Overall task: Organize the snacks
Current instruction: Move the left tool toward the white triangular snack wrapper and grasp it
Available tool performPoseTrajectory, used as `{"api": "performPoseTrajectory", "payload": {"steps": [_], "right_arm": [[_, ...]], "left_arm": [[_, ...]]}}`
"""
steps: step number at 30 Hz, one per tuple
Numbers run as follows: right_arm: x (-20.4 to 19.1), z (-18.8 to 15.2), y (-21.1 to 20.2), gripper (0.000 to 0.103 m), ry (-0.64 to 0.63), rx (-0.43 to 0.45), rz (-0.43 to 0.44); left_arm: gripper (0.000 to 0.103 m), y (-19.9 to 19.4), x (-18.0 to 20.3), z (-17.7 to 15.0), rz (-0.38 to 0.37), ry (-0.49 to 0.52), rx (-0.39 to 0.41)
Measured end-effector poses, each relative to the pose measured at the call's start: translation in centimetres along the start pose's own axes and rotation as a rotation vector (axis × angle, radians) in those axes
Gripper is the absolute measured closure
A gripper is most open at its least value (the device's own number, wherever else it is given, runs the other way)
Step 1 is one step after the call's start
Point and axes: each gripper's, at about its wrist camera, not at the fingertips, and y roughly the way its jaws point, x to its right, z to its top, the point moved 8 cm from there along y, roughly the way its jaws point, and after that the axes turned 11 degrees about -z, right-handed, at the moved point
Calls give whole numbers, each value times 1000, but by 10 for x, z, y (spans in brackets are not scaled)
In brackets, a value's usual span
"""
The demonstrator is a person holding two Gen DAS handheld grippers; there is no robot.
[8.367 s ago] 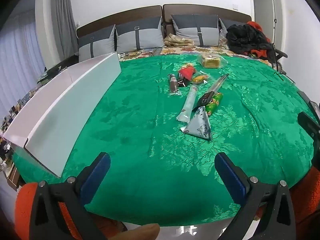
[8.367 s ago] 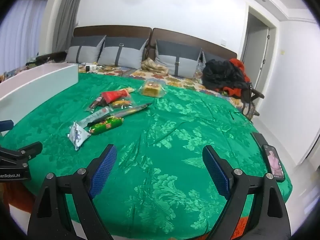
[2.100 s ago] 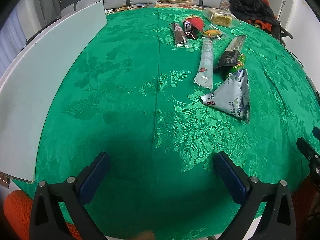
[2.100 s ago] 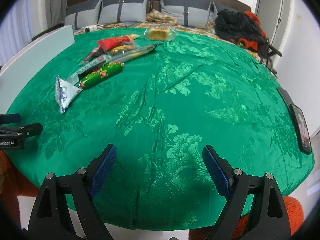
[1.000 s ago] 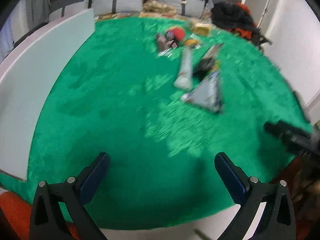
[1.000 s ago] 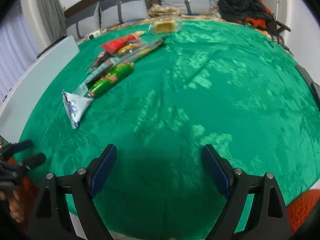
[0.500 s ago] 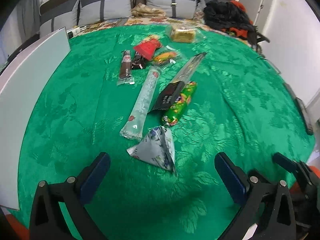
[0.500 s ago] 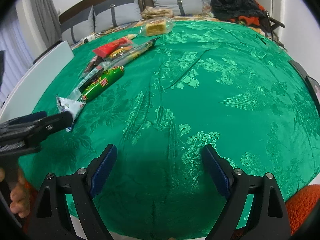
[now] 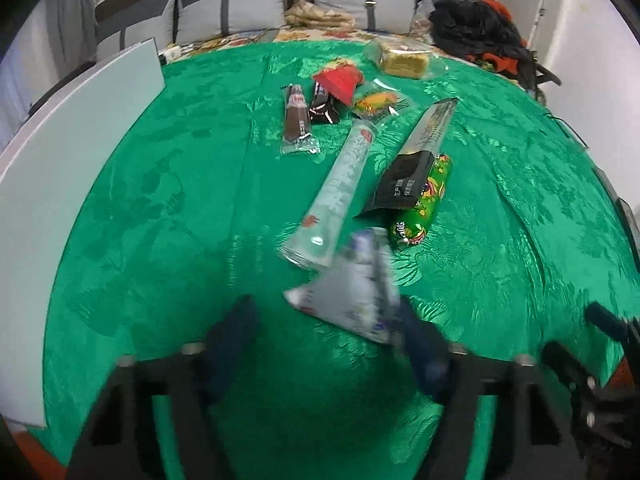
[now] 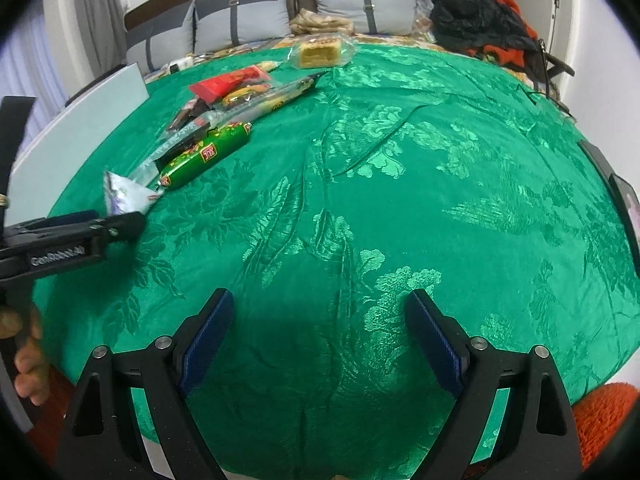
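Note:
A silver triangular packet [image 9: 352, 292] lies on the green cloth [image 9: 160, 208], nearest of a row of snacks. My left gripper [image 9: 324, 306] is closing over it: the packet sits between the blurred fingers, the right finger at its corner, the left finger clear of it. In the right wrist view the left gripper [image 10: 100, 220] tips meet the silver packet [image 10: 120, 196]. Behind lie a long pale tube packet [image 9: 336, 196], a black packet [image 9: 416, 164], a green sausage packet [image 9: 420, 208], a brown bar [image 9: 296, 116] and a red packet [image 9: 340, 80]. My right gripper [image 10: 320, 296] hangs open over bare cloth.
A long white box [image 9: 72, 160] lies along the cloth's left edge. A wrapped cake [image 9: 404, 60] sits at the far end. A phone [image 10: 624, 196] rests at the right edge. Grey cushions [image 9: 240, 12] and dark clothes [image 9: 476, 28] line the back.
My left gripper has moved forward to the snacks and its jaws have narrowed around the silver packet. The right gripper has stayed where it was, open.

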Motion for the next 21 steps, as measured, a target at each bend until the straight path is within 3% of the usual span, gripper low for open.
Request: {"api": "performPoseTrajectory", "payload": {"steps": [2, 5, 7, 9, 10, 15, 19, 20, 21], "right_arm": [[-1, 0, 1, 12, -11, 2, -13], [-2, 0, 2, 12, -23, 5, -23], [-2, 0, 2, 12, -21, 6, -25], [-2, 0, 3, 12, -23, 9, -31], [-2, 0, 3, 12, -28, 10, -38], [-4, -1, 3, 12, -32, 19, -41], [-3, -1, 2, 12, -34, 21, -40], [-3, -1, 2, 12, -35, 21, -39], [-4, -1, 2, 12, -36, 21, -38]], "left_arm": [[56, -5, -7, -2, -4, 20, -7], [55, -10, -18, -5, -18, 9, -18], [49, -14, -21, -5, -65, -11, -20], [17, -17, -21, -5, -63, -25, -15], [13, -18, -21, -4, -56, -28, -9], [12, -11, -8, 5, -87, -46, -2], [12, 2, -8, 13, -49, -73, -10], [14, 3, -11, 14, -51, -92, -7], [25, 3, -12, 14, -56, -103, -3]]}}
